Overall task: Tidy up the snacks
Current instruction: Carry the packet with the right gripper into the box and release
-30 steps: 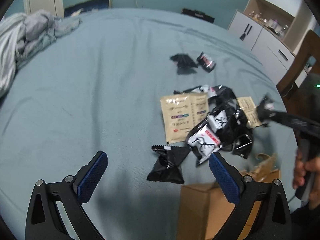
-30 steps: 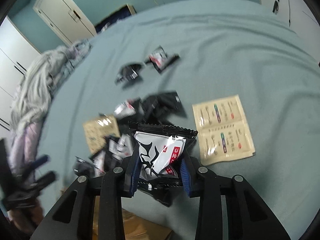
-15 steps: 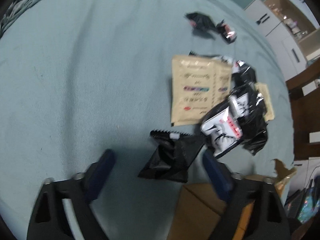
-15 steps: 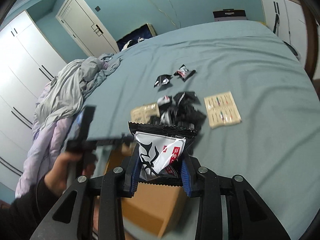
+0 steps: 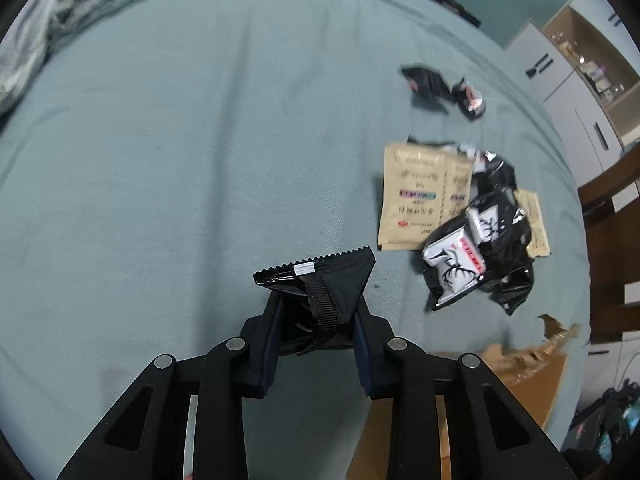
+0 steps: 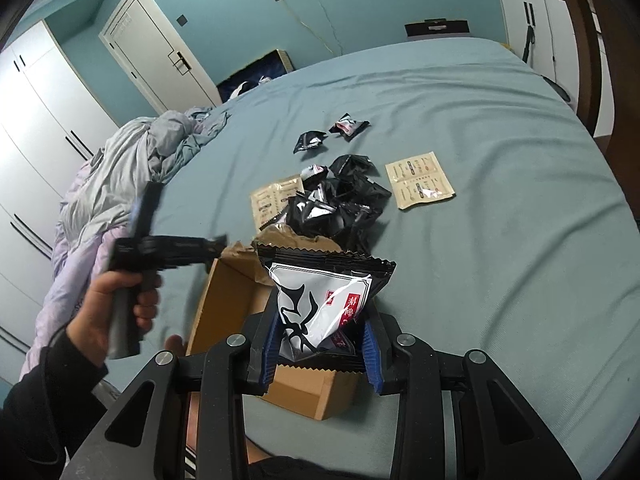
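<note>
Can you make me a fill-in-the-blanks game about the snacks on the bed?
1. The right tool holds a white and black snack packet above the open cardboard ____.
2. The left tool is shut on a plain ____ packet.
3. The pile of packets lies on a ____.
4. A beige sachet lies ____ on the sheet beside that pile.

Missing words: box; black; bed; flat

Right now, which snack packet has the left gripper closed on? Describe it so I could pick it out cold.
On the teal bed, look near the front edge, beside the cardboard box. The left gripper pinches a black packet there, apart from the main snack pile. Unlike its white-fronted neighbours, it shows only plain black foil with a serrated seam and a small silver tab.
</note>
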Demonstrator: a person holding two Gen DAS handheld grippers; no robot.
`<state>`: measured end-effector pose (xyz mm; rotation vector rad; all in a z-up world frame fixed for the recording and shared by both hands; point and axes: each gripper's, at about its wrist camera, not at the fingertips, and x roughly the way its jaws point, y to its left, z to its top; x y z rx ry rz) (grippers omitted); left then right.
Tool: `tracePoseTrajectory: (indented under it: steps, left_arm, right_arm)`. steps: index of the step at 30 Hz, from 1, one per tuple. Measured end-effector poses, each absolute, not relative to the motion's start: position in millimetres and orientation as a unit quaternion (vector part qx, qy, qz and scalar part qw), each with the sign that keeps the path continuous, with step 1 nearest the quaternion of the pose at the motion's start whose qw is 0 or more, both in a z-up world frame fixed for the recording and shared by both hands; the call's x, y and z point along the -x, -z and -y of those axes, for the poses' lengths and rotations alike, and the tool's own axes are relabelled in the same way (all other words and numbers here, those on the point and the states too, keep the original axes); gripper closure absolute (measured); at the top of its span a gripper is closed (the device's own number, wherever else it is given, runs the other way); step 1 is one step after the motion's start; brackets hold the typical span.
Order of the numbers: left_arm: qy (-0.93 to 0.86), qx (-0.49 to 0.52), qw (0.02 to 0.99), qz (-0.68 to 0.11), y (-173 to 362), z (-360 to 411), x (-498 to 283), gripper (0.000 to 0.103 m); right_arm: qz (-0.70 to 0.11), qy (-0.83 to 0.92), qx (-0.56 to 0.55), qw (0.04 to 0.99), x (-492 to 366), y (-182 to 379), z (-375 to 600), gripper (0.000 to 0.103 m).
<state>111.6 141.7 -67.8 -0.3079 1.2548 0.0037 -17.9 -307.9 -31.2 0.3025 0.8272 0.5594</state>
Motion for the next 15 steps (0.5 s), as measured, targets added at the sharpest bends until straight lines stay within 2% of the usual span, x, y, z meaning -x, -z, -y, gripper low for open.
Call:
tracePoseTrajectory:
  steps: [8,15]
  left_arm:
    - [0.036,0.074,0.865,-0.494,-7.7,-118.1,-60.1,0.073]
    - [0.15,0.038,0.864,-0.479,-21.8,-55.3,-31.0,0.072]
  right_arm:
    - [-0.399,-0.267,-0.135,0.866,21.3,28.3,303.3,0.07]
    - [-0.404,-0.27,-0.12,0.866,17.6,30.2,300.0,0.07]
